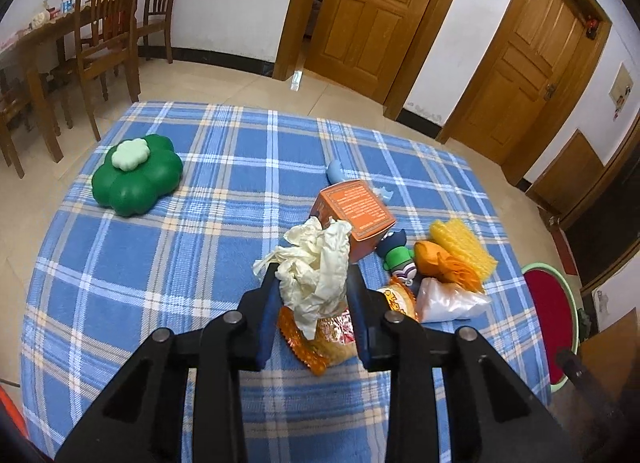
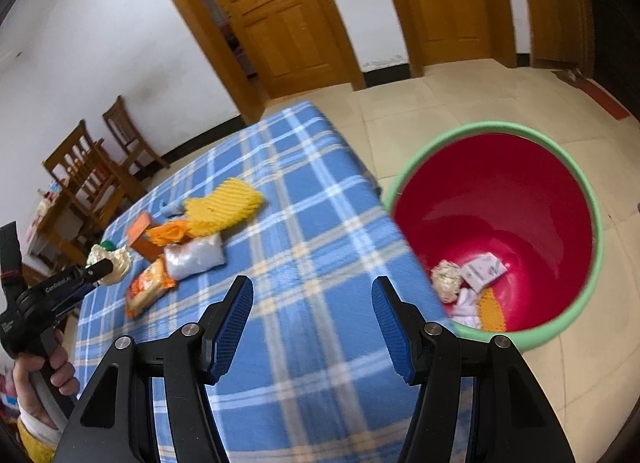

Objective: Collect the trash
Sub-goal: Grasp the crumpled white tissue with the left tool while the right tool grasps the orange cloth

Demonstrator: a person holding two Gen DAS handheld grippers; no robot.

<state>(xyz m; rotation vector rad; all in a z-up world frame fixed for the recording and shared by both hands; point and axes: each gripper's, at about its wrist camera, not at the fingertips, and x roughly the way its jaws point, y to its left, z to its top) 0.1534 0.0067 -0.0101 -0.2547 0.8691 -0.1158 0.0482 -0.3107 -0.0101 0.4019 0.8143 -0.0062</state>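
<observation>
Cream crumpled plastic wad (image 1: 316,263) sits clamped between the left gripper (image 1: 312,283) jaws, centre of the left wrist view, its long axis running up-frame w/ the lower tail hanging over an orange snack packet (image 1: 320,343), which is partly hidden behind the jaws. Right gripper (image 2: 312,303) jaws stand apart, nothing between them, over the blue plaid counter (image 2: 300,223). Red bin (image 2: 500,203) w/ green rim at right of that view, already holding scraps; the view is blurred, so details are hard to read.
</observation>
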